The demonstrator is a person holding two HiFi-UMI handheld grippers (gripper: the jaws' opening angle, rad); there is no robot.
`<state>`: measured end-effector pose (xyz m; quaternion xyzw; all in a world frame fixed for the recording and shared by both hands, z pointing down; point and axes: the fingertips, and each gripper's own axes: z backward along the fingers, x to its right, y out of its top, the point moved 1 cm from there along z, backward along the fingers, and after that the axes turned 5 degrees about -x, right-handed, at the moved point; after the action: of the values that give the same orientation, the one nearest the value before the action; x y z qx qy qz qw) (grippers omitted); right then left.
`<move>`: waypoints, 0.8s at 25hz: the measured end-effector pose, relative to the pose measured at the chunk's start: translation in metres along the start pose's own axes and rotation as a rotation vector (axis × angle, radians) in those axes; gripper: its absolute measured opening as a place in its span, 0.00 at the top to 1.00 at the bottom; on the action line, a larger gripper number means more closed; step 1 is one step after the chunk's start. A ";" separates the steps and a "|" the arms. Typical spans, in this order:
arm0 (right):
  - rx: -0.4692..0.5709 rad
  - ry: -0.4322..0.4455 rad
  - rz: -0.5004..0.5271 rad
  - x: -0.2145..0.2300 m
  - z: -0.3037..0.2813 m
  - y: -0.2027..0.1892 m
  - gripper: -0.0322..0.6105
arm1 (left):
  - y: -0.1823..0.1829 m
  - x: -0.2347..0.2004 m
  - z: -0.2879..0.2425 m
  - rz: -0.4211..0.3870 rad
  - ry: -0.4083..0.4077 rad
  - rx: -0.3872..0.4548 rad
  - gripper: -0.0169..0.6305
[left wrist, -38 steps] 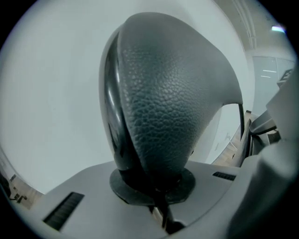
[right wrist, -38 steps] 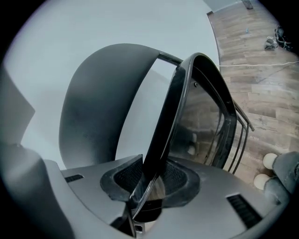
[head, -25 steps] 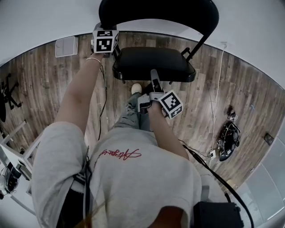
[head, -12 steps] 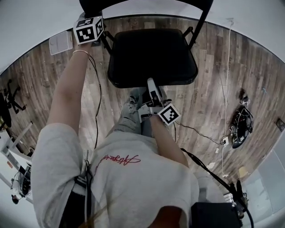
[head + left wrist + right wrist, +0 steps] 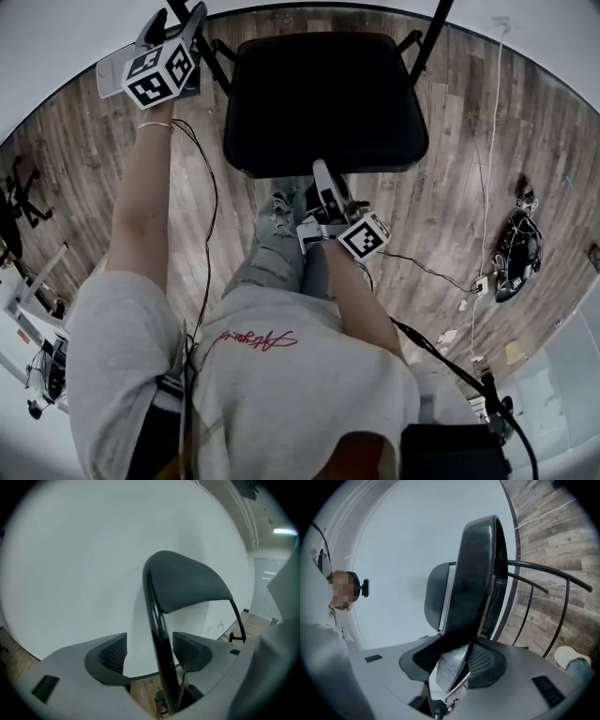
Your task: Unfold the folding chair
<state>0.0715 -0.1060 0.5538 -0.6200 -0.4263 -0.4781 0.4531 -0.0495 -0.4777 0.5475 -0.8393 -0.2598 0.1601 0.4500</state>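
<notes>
Now the folding chair (image 5: 323, 103) stands open on the wooden floor (image 5: 450, 216), its seat (image 5: 480, 573) level because the right gripper (image 5: 457, 660) pinches its front edge to press it down, while the left gripper (image 5: 149, 644) is opening its jaws off the back-frame tube (image 5: 157, 625) between them, bracing apparently unneeded.

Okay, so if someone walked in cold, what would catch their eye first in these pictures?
The black folding chair fills the top centre of the head view, opened out over the wood floor. The right gripper bites the chair's front edge just below it. At the top left, the left gripper has its jaws opening around the back-frame tube without pressing it.
</notes>
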 end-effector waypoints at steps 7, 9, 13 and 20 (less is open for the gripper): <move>0.031 0.035 0.006 0.004 0.007 -0.002 0.73 | -0.056 0.060 0.135 -0.015 0.145 0.120 0.48; 0.025 0.044 -0.007 0.009 0.012 -0.006 0.73 | -0.072 0.086 0.179 0.013 0.120 0.111 0.49; -0.023 0.066 0.032 0.019 0.022 -0.015 0.73 | -0.118 0.160 0.226 -0.028 0.002 0.017 0.51; -0.106 0.177 0.063 0.044 0.042 -0.038 0.72 | -0.198 0.222 0.261 0.010 0.179 0.076 0.91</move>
<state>0.0517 -0.0528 0.5971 -0.6117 -0.3389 -0.5385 0.4701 -0.0579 -0.0825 0.5640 -0.8337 -0.2082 0.0963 0.5023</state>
